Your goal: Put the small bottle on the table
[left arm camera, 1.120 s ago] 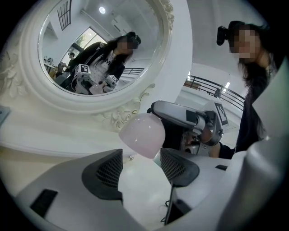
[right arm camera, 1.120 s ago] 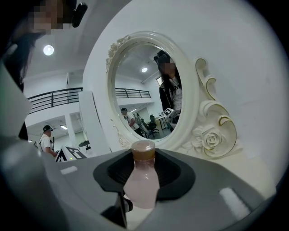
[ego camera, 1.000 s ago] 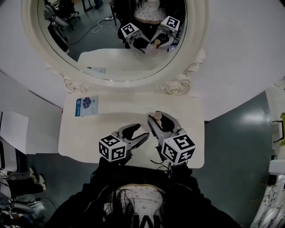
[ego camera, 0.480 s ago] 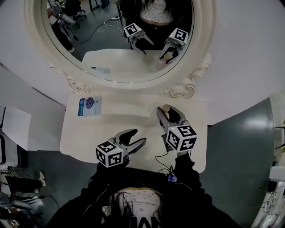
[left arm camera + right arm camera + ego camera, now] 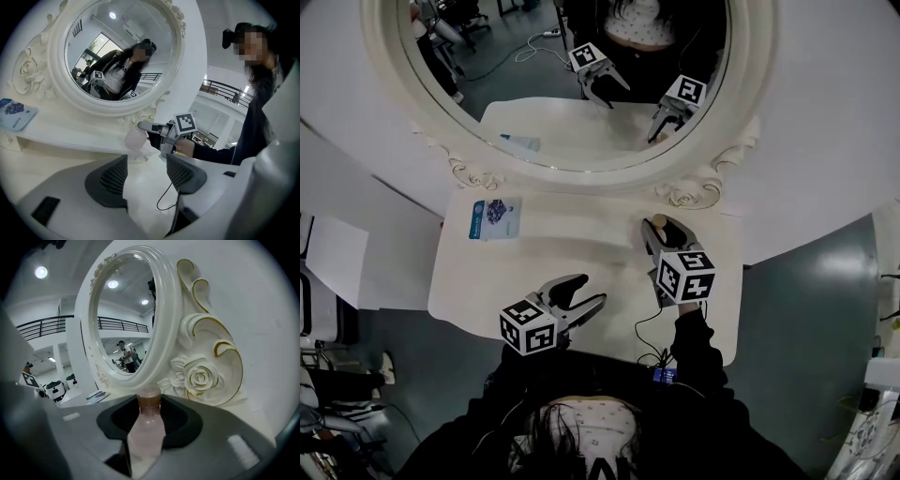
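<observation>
Since a second ago, the small bottle (image 5: pixel 146 427) has travelled with the right gripper (image 5: pixel 664 230) from the middle of the table (image 5: pixel 534 272) toward its back right corner, away from the left gripper (image 5: pixel 589 291), which has only drifted a little toward the front edge.

We see the bottle upright between the right gripper's jaws. They are closed on its pale pink body and spread fairly wide by it, with the brown cap standing clear above the pads. It sits just in front of the carved rose (image 5: pixel 201 377) at the foot of the mirror (image 5: pixel 581 173). We cannot tell whether its base is touching the table yet. The left gripper waits near the front edge, jaws apart with nothing between them. A booklet (image 5: pixel 494 217) lies well apart at the back left corner.

We judge the main risk to be letting go too soon. If the base is not flat on the table when the jaws part, the narrow bottle could tip, roll and go over the nearby right edge. The mirror's foot is close as well, so opening or pulling back at an angle could knock a jaw against the carving or drag the bottle over. The cable (image 5: pixel 645 328) trailing by the front right corner could snag as we withdraw.
</observation>
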### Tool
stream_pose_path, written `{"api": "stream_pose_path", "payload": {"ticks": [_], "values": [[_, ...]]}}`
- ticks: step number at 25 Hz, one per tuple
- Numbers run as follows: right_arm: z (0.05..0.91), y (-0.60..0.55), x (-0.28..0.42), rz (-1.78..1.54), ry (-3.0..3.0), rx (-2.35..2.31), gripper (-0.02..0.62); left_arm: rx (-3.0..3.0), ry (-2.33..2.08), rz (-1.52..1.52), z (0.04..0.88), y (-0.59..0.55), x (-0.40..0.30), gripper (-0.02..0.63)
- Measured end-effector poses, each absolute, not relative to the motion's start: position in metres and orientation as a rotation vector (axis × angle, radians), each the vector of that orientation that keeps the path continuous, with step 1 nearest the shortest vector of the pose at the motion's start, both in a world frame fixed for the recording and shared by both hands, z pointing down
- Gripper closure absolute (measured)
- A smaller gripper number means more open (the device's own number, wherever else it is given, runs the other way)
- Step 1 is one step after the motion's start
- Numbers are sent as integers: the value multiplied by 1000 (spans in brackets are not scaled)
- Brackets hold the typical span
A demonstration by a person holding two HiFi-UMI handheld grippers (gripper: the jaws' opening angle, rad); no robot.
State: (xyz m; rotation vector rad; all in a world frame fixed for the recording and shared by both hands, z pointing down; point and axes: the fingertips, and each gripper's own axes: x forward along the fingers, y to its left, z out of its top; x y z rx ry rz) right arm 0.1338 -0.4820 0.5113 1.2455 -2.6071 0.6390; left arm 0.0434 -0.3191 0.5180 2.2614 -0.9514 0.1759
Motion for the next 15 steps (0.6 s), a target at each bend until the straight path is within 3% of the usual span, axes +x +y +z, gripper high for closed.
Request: {"api": "stream_pose_path", "payload": {"ticks": [15], "values": [[528, -481, 118, 387, -2546, 1213, 446, 2249, -979, 164, 520, -308, 18, 345]]}}
